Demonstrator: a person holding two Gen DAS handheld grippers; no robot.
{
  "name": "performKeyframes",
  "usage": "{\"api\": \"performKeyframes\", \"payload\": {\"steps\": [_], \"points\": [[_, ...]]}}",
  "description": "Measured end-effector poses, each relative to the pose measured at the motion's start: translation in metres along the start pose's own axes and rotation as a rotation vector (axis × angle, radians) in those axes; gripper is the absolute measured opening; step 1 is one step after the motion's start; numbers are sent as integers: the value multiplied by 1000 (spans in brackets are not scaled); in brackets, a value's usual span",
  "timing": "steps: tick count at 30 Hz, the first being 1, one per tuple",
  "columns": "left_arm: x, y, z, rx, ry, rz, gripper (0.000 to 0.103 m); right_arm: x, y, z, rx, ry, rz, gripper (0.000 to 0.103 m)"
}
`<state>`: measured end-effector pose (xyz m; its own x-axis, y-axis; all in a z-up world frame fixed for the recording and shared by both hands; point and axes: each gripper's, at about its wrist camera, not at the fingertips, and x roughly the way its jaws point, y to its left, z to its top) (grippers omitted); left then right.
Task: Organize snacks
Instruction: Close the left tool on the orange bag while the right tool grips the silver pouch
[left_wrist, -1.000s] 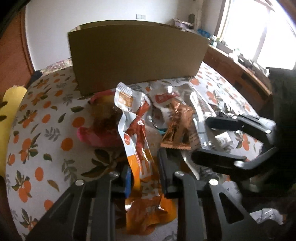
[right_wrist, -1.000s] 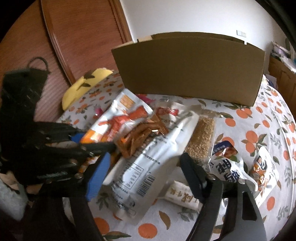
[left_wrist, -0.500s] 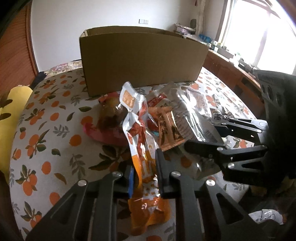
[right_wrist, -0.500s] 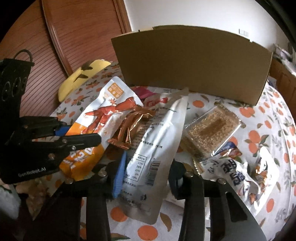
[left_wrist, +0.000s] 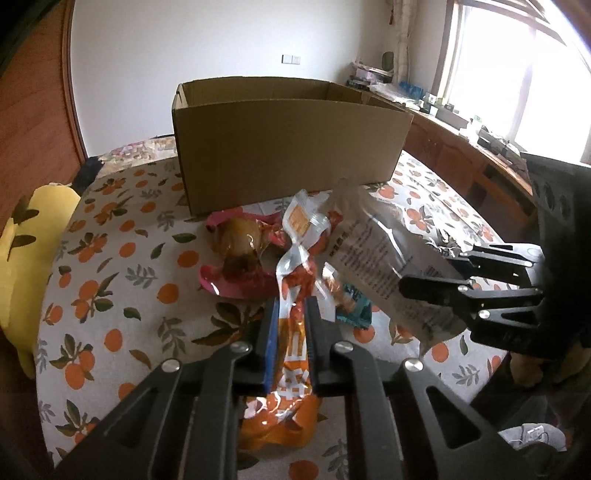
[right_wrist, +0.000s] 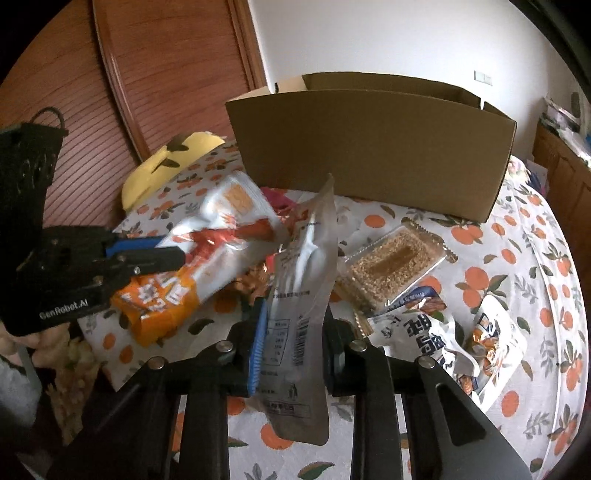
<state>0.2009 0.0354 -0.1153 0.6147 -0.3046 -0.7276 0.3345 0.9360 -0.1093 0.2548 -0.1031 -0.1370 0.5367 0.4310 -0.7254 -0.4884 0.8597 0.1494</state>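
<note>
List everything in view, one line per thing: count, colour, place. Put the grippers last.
cardboard box: one, brown, open top, far side of table.
orange-and-white packet: one, lifted between the left gripper's pads.
silver pouch: one, grey, between the right gripper's pads.
pink wrapper: one, on the cloth before the box.
sesame bar: one, tan in clear wrap, right of the pouch.
white-and-blue packets: at least two, near right.
tablecloth: one, white with orange fruit print.
yellow cushion: one, left table edge.
left gripper: black, shut on the packet.
right gripper: black, jaws closing on the pouch.

"GenRobot.AI" on the left gripper (right_wrist: 155, 254) body (packet print unreadable)
</note>
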Motion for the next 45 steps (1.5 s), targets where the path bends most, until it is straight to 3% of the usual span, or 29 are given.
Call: {"api": "performKeyframes", "payload": {"steps": [6, 7, 11, 19, 22, 24, 28, 32, 41, 45], "points": [[-5, -3, 0, 3, -14, -2, 0, -14, -3, 4, 10, -48, 9, 21], [-5, -4, -1, 4, -15, -6, 0, -18, -3, 5, 6, -60, 4, 7], [-8, -9, 0, 15, -22, -4, 0, -20, -2, 5, -7, -63, 1, 0], [-18, -13, 3, 25, -45, -2, 0, -23, -4, 5, 2, -71, 19, 0], [-11, -11, 2, 11, -14, -21, 0, -22, -5, 5, 0, -67, 16, 0], [-7, -3, 2, -31, -8, -5, 3, -21, -5, 3, 3, -64, 18, 0], [-7, 10, 0, -77, -3, 32, 24, -21, -6, 0, 8, -61, 27, 0], [1, 14, -5, -71, 39, 17, 42, -20, -4, -1, 6, -59, 32, 0], [31, 4, -10, -2, 139, 35, 49, -20, -3, -1, -4, -67, 34, 0], [34, 8, -11, -22, 131, 31, 56, -20, -5, -2, -1, -68, 36, 0]]}}
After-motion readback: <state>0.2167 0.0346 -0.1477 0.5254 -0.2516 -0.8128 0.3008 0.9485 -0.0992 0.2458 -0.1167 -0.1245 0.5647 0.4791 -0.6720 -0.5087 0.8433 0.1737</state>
